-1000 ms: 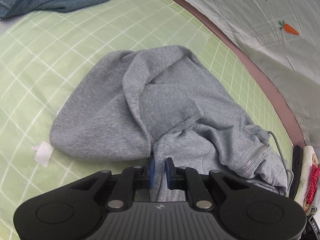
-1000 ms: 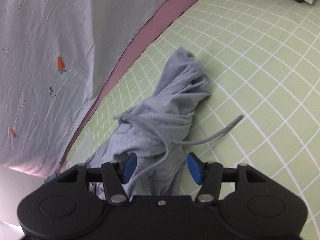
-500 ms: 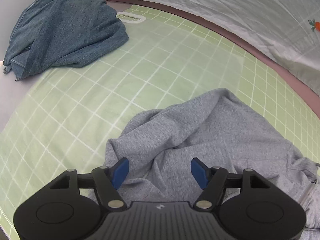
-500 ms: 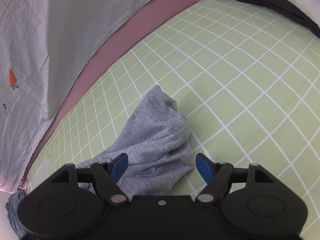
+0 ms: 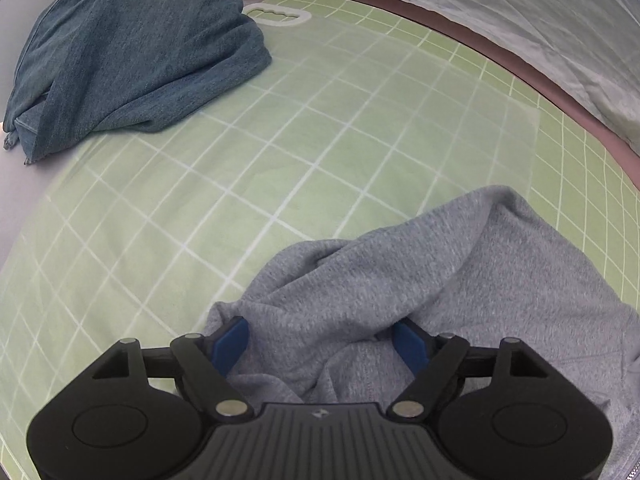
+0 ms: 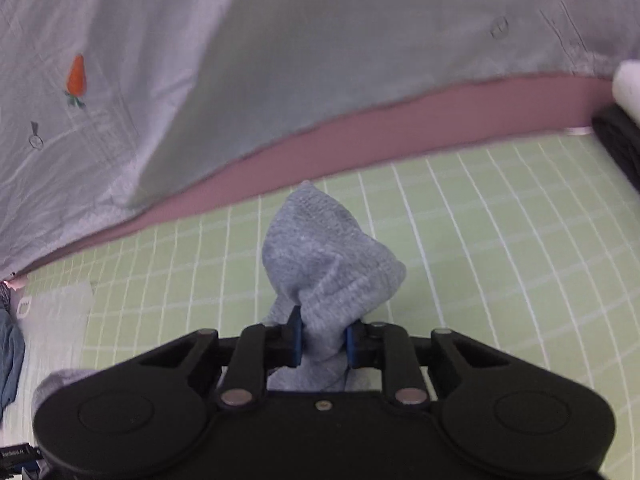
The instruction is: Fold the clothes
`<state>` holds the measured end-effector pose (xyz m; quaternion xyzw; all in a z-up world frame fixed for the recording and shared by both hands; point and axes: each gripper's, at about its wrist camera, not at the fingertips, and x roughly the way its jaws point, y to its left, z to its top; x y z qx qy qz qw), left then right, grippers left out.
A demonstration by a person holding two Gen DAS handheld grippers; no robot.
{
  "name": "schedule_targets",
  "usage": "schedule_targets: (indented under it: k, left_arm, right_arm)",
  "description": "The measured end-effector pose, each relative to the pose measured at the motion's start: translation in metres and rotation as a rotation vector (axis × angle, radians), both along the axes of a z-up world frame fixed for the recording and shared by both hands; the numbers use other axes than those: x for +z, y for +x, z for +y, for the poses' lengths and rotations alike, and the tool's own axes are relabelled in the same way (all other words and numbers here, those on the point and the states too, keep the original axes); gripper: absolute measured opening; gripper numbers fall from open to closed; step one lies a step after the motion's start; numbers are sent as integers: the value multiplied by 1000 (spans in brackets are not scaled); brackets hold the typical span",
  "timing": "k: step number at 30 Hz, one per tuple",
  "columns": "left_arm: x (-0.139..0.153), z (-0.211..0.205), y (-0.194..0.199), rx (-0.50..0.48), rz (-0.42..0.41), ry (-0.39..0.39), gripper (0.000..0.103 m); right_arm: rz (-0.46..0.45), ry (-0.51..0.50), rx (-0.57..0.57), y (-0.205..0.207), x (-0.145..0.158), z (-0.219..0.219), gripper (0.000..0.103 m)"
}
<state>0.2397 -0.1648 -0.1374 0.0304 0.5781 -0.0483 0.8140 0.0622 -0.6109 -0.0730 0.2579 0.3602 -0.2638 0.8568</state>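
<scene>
The right claw (image 6: pixel 322 340) is clamped on a bunched end of the grey sweatshirt (image 6: pixel 326 256), its jaws having just closed on the cloth, which sticks up past the blue pads. The left claw (image 5: pixel 320 342) stands wide — its jaws have just been opening — with a fold of the same grey sweatshirt (image 5: pixel 420 280) lying between the pads, not pinched. The sweatshirt rests crumpled on a green grid mat (image 5: pixel 280 152). Farther off lies a blue garment (image 5: pixel 132 52); a pale carrot-print cloth (image 6: pixel 200 60) borders the mat.
</scene>
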Motion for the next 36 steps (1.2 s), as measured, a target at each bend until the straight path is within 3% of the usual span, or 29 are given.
schedule_targets:
  k: [2, 5, 6, 7, 8, 9, 11, 13, 17, 23, 28, 32, 36]
  left_arm:
    - [-1, -3, 1, -12, -4, 8, 88]
    - [-3, -7, 0, -17, -16, 21, 88]
    - [-4, -9, 0, -20, -21, 27, 88]
    - [-4, -10, -1, -23, -27, 32, 89]
    - [-5, -11, -1, -24, -30, 36, 90]
    - [-5, -11, -1, -22, -30, 36, 90]
    - [-5, -10, 0, -22, -23, 35, 90]
    - [-4, -8, 0, -23, -15, 30, 90]
    - [-4, -7, -2, -23, -3, 36, 90]
    - [-1, -10, -6, -29, 4, 58, 90]
    - [7, -9, -16, -41, 2, 38, 90]
    - [22, -5, -28, -41, 8, -46, 90]
    - [32, -11, -46, -89, 20, -101, 90]
  right_arm:
    - [-95, -80, 28, 19, 36, -9, 18]
    - [-284, -269, 71, 34, 87, -2, 20]
    - [-288, -311, 80, 37, 89, 4, 23]
    - [-291, -352, 89, 40, 92, 9, 42]
    - [-294, -394, 98, 43, 94, 14, 71]
    - [-286, -431, 107, 45, 95, 19, 76]
    - [-156, -428, 137, 43, 71, 23, 54]
    - [-78, -361, 148, 22, 42, 24, 51]
    - [36, -207, 62, -32, -4, 25, 51]
    - [91, 45, 53, -83, -53, 38, 49]
    - [97, 144, 61, -97, -67, 50, 48]
    - [76, 209, 60, -98, -72, 53, 48]
    - [110, 165, 81, -93, -71, 59, 44]
